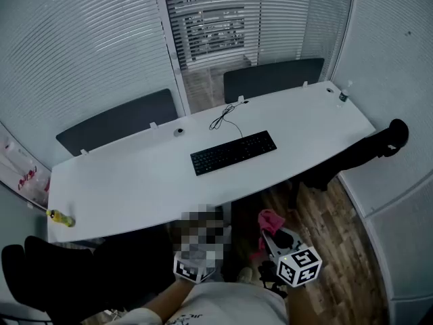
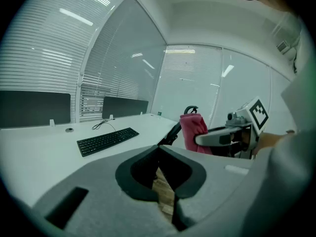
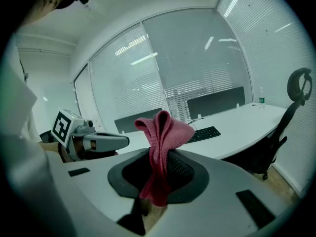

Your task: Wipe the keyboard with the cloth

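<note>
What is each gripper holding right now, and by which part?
The right gripper is shut on the cloth, pinching it bunched near its middle. The left gripper is shut and holds nothing.

The keyboard (image 1: 233, 152) is showing black against a white desk (image 1: 135, 181), the cloth (image 3: 165, 130) is presenting pinkish red, the right gripper (image 3: 159, 174) is reading grey with a black-and-white square-patterned marker cube (image 1: 298, 265), and the floor (image 1: 338, 249) is displaying brown wood-plank patterning.

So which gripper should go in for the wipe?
Right. The right gripper is shut on the pink cloth, while the left gripper is shut on nothing. The keyboard lies on the desk ahead of both, so the right could probably start wiping directly.
</note>
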A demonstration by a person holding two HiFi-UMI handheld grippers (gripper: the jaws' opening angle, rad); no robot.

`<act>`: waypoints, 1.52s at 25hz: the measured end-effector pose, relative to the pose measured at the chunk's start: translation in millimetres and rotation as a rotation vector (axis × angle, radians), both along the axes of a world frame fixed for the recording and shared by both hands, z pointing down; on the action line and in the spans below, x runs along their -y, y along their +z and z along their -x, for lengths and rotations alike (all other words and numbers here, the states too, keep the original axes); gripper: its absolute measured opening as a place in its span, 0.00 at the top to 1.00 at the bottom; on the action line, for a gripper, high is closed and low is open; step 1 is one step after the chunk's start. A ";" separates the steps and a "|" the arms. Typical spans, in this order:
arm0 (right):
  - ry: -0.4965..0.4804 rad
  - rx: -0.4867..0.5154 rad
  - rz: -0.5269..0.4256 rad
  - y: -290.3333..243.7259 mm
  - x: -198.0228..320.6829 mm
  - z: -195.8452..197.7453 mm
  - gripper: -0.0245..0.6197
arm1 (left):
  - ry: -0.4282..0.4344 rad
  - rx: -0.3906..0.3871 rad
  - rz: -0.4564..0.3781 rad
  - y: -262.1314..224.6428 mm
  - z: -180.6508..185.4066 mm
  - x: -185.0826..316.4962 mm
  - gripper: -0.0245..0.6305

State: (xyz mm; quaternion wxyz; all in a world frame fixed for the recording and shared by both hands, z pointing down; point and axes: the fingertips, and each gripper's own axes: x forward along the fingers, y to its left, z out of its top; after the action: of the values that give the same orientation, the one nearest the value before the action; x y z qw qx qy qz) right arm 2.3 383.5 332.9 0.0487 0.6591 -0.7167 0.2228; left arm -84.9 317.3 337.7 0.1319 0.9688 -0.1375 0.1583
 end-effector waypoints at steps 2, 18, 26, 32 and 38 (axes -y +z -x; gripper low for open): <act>0.009 0.045 -0.023 -3.9 -2.4 -4.8 0.85 | 0.000 0.002 -0.002 -1.0 -2.4 -2.6 0.95; -0.016 0.060 -0.036 -0.1 -31.0 -48.5 0.85 | -0.016 0.031 -0.030 -7.1 -37.3 -33.4 0.95; 0.004 0.071 -0.012 14.1 -24.9 -67.0 0.85 | -0.003 0.031 -0.016 3.8 -57.1 -21.6 0.95; 0.024 0.058 0.010 17.4 16.7 -85.9 0.85 | 0.016 0.029 0.006 12.7 -78.9 22.1 0.95; 0.053 0.034 0.014 18.9 74.0 -112.9 0.85 | 0.030 0.014 -0.005 11.0 -106.3 86.6 0.95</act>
State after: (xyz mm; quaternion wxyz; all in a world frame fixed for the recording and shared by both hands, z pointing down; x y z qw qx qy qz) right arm 115.2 309.5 351.8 0.0355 0.6736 -0.6981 0.2403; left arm 21.5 230.7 348.7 0.1263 0.9699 -0.1244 0.1667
